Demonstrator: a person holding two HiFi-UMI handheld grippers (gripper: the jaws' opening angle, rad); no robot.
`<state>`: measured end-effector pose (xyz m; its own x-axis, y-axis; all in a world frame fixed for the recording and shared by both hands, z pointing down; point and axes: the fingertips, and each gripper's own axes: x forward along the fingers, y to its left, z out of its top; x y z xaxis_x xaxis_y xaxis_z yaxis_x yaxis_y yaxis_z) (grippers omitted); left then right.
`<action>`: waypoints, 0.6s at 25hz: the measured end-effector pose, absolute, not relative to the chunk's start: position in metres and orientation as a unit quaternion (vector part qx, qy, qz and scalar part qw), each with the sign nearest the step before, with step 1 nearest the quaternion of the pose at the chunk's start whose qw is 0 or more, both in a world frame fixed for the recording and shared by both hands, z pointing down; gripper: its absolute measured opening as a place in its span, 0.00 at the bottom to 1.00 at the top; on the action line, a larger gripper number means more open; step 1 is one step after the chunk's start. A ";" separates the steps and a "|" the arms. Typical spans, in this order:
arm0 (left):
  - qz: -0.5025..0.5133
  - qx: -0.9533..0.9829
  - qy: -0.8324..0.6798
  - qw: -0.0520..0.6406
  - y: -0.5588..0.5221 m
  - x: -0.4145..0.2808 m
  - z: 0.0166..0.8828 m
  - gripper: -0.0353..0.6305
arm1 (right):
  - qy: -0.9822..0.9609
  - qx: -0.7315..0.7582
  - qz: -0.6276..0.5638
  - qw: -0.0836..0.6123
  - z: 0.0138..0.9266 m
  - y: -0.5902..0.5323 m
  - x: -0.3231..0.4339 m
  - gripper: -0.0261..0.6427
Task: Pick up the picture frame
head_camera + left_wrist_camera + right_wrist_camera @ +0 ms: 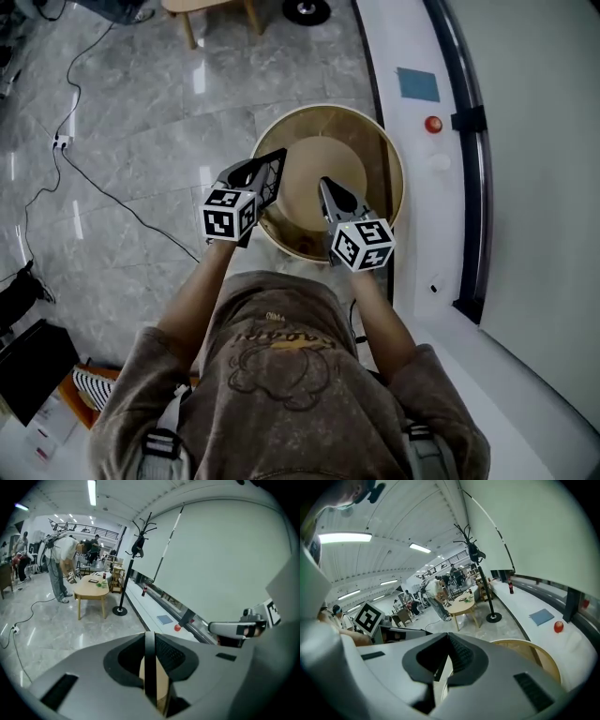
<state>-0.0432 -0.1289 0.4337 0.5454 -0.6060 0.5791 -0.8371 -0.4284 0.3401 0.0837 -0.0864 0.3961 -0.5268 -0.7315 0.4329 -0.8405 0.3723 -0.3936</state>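
- Detail of the picture frame (pixel 276 167) is hard to make out. The head view shows only a dark, tilted corner of it past the left tongs (pixel 255 180).
- In the left gripper view the frame is a thin dark edge standing upright, with a tan panel just behind it; its face is hidden.
- The left tongs are closed on that edge, pads pressed to either side, and hold the frame above the near left rim of a round wooden tub (pixel 330 109).
- The right tongs (pixel 326 185) are closed tip to tip with nothing between them. They hang over the tub's middle, beside the frame but apart from it.
- Both forearms are partly covered by the marker cubes.
- Print on the person's brown shirt (pixel 281 361) is too blurred to read; the cubes carry only black-and-white square markers.
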 end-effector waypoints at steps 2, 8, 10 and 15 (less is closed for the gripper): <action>0.184 0.833 -0.435 0.289 -0.119 -0.040 0.408 0.18 | -0.825 0.482 0.283 0.087 0.377 -0.080 0.087 0.07; 0.168 0.852 -0.431 0.244 -0.088 -0.042 0.341 0.18 | -0.830 0.489 0.259 0.068 0.328 -0.058 0.098 0.07; 0.159 0.854 -0.437 0.232 -0.084 -0.045 0.325 0.18 | -0.829 0.494 0.254 0.064 0.318 -0.054 0.102 0.07; 0.133 0.860 -0.444 0.214 -0.070 -0.057 0.291 0.18 | -0.838 0.489 0.234 0.068 0.296 -0.044 0.092 0.07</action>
